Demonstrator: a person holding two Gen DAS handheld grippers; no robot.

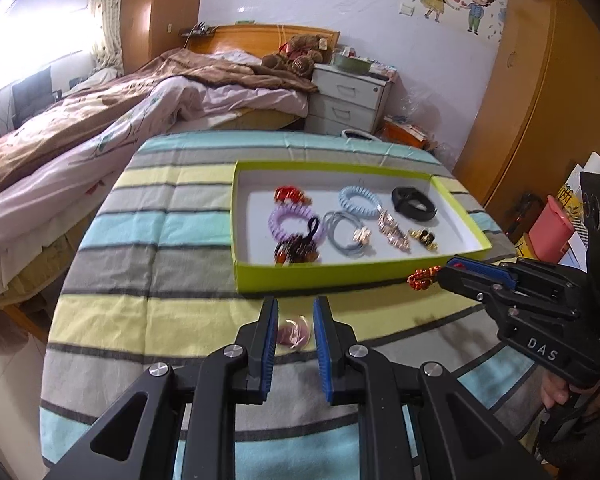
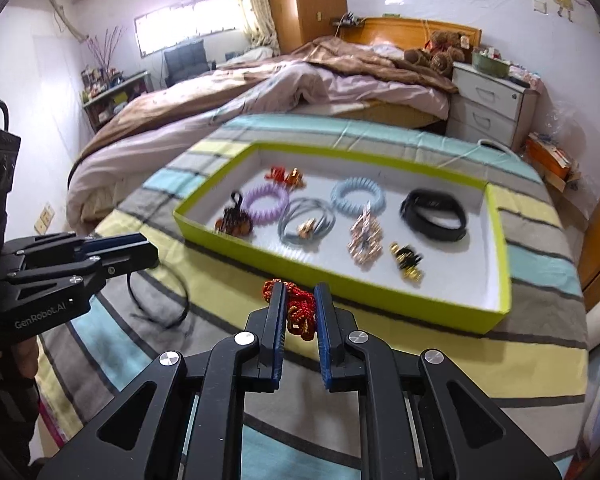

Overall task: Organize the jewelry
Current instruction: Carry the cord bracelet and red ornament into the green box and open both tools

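Hanging from the left gripper (image 2: 156, 254) in the right wrist view is a thin dark loop (image 2: 162, 300), blurred, its upper end hidden where the fingers meet, so the grip itself cannot be seen; that gripper's own camera shows the jaws close together with only a smeared pinkish ring (image 1: 294, 334) between them, and whether this is the same loop is unclear. Further right, the green tray (image 1: 340, 274) sits on the striped cloth (image 1: 140, 240), its long axis running left to right, holding a purple coil tie (image 1: 296, 220), a blue coil tie (image 1: 360, 198) and a black band (image 1: 414, 204); the smaller gold pieces are too blurred to name. Rightmost, the right gripper (image 2: 298, 294) is clamped on a red beaded piece (image 2: 298, 312), just before the tray's near wall, lying along the fingers.
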